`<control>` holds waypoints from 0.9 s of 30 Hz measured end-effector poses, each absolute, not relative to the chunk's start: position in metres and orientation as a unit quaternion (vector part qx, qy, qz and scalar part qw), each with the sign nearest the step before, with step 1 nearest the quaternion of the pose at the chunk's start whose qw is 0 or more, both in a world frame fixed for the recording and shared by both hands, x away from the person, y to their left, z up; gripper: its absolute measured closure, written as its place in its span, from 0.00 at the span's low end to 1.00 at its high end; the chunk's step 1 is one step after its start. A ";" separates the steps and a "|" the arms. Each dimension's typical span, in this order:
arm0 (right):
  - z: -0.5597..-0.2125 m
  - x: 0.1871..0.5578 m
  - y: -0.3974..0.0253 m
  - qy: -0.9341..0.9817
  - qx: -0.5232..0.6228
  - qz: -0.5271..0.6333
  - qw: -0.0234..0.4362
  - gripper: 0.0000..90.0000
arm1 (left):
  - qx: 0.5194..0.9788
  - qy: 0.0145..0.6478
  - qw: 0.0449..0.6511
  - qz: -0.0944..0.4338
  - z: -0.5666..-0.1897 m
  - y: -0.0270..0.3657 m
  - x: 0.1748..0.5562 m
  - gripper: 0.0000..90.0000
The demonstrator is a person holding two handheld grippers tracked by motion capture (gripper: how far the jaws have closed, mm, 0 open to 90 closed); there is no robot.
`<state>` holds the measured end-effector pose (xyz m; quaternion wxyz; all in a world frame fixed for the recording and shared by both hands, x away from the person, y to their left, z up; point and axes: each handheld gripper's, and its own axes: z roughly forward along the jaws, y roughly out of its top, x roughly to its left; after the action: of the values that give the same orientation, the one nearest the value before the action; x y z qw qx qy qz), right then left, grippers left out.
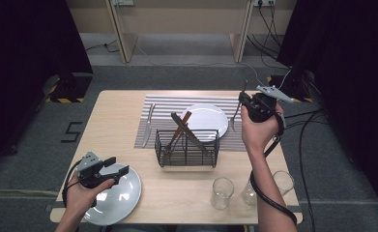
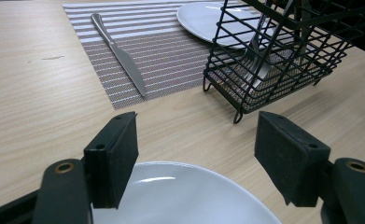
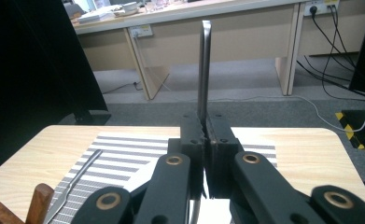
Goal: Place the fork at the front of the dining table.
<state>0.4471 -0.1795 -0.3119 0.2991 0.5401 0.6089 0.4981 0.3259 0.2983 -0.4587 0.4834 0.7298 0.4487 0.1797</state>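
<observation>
The right tool pinches a fork at the plate's three o'clock (mirroring the knife at nine), left tool spread.

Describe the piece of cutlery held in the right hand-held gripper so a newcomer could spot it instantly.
Start at the striped placemat on the far half of the table. Above its right edge, the right hand-held gripper clamps a slim metal fork by its handle. Unlike the knife lying on the mat's left, it is lifted and upright.
</observation>
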 end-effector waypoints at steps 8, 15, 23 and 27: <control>-0.316 0.452 -0.182 0.611 0.548 0.488 0.297 0.97 | 0.730 0.449 0.483 0.179 -0.459 0.299 0.326 0.33; -0.319 0.456 -0.182 0.614 0.553 0.478 0.297 0.97 | 0.730 0.450 0.483 0.179 -0.459 0.300 0.326 0.33; -0.323 0.461 -0.183 0.617 0.560 0.468 0.294 0.97 | 0.729 0.451 0.483 0.178 -0.459 0.300 0.326 0.33; -0.326 0.465 -0.184 0.621 0.563 0.460 0.292 0.97 | 0.728 0.452 0.484 0.177 -0.459 0.299 0.326 0.33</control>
<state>0.4646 -0.1841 -0.3260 0.2923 0.5634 0.6208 0.4601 0.3257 0.2993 -0.4595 0.4843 0.7281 0.4516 0.1775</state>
